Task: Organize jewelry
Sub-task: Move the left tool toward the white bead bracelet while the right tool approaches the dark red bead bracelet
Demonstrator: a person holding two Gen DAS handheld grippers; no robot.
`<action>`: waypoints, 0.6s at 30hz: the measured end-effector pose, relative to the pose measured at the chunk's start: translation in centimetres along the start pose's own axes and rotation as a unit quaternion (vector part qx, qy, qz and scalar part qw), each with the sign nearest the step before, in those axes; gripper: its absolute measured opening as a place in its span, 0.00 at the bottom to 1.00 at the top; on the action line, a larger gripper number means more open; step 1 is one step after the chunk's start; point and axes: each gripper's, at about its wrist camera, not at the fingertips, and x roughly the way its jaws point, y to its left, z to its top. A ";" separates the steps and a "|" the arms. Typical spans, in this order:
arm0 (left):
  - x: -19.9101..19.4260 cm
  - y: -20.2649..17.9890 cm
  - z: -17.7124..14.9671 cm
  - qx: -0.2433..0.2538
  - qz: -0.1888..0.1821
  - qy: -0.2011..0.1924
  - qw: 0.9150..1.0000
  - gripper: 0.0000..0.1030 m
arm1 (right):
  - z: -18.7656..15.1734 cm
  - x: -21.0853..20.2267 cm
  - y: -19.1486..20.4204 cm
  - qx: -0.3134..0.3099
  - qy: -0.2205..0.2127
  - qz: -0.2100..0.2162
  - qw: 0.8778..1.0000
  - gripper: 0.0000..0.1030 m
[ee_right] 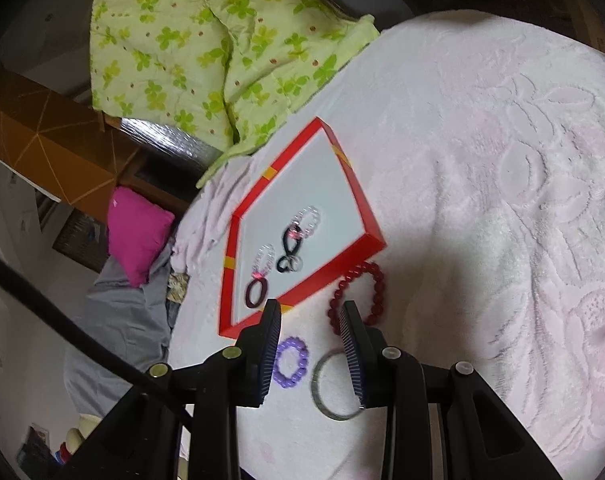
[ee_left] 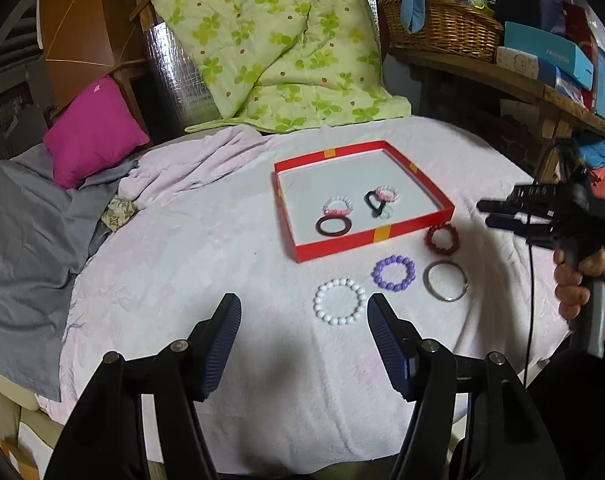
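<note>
While four bracelets lie loose on the pale pink textured bedspread [ee_left: 222, 248], a shallow red cardboard tray [ee_left: 418, 184] beside them holds several small rings and hair ties. Nearest the tray's front edge sit a dark red beaded bracelet [ee_left: 442, 239], a purple beaded bracelet [ee_left: 394, 273], a silver metal bangle [ee_left: 445, 281] and a white beaded bracelet [ee_left: 339, 301]. The left gripper [ee_left: 302, 312] hovers spread and empty near the white one. The right gripper [ee_right: 312, 320], jaws partly apart and holding nothing, hangs over the purple bracelet and the bangle.
</note>
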 end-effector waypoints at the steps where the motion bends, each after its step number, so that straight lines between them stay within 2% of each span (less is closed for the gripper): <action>1: 0.4 -0.1 0.3 -0.001 -0.005 0.000 1.000 0.65 | 0.1 0.1 -0.2 0.003 0.004 -0.004 1.000 0.33; 6: 4.4 0.0 0.4 0.004 -0.018 0.011 1.000 0.65 | 0.0 0.7 -0.5 -0.004 0.010 -0.018 1.000 0.33; 10: 8.4 0.8 -0.6 0.003 -0.043 0.023 0.999 0.65 | -0.1 1.6 -0.1 -0.024 0.017 -0.047 0.998 0.33; 18: 13.1 3.2 -2.4 -0.001 -0.099 0.034 0.994 0.65 | -0.3 3.4 1.1 -0.051 0.015 -0.087 0.995 0.33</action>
